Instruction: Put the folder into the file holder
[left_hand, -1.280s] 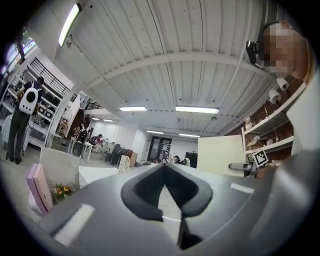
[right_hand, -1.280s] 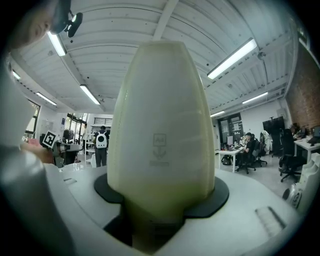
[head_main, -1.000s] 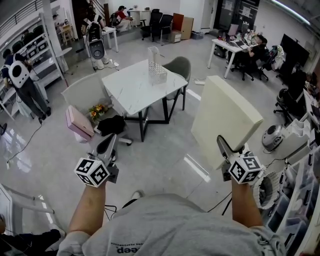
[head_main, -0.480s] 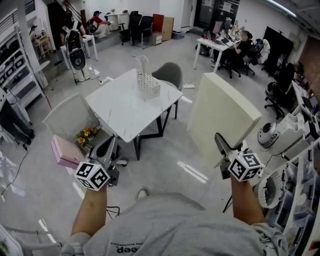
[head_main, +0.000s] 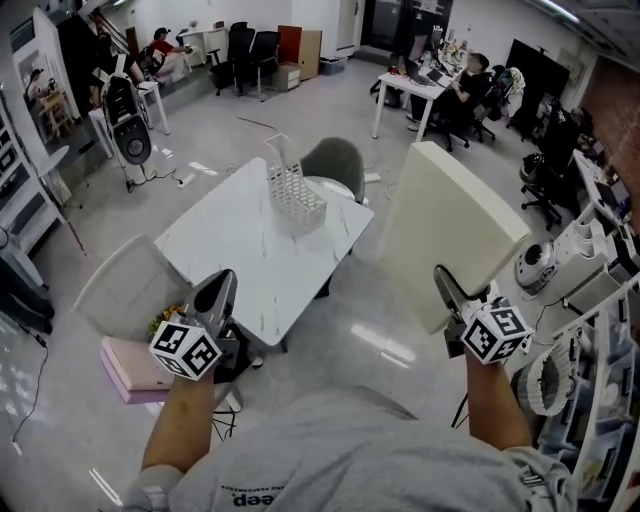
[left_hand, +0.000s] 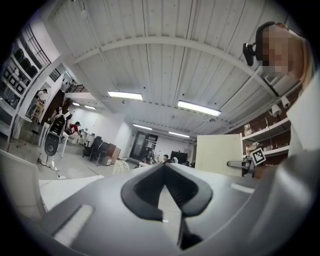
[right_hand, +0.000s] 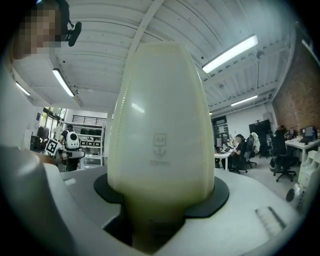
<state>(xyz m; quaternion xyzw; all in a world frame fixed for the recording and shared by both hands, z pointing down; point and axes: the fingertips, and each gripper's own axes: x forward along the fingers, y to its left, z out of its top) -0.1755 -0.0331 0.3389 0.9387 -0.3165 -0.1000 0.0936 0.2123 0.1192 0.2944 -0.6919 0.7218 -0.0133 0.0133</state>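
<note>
Cream flat plastic folder (head_main: 455, 225) held tight in right gripper (head_main: 443, 283), left gripper (head_main: 221, 284) closed on nothing, white mesh file holder (head_main: 295, 192) well apart on white table (head_main: 235, 255), not put in yet.

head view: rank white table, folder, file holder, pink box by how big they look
1. white table
2. folder, close behind, but nearer the camera, so unsure
3. file holder and pink box look alike; the box is partly hidden
</note>
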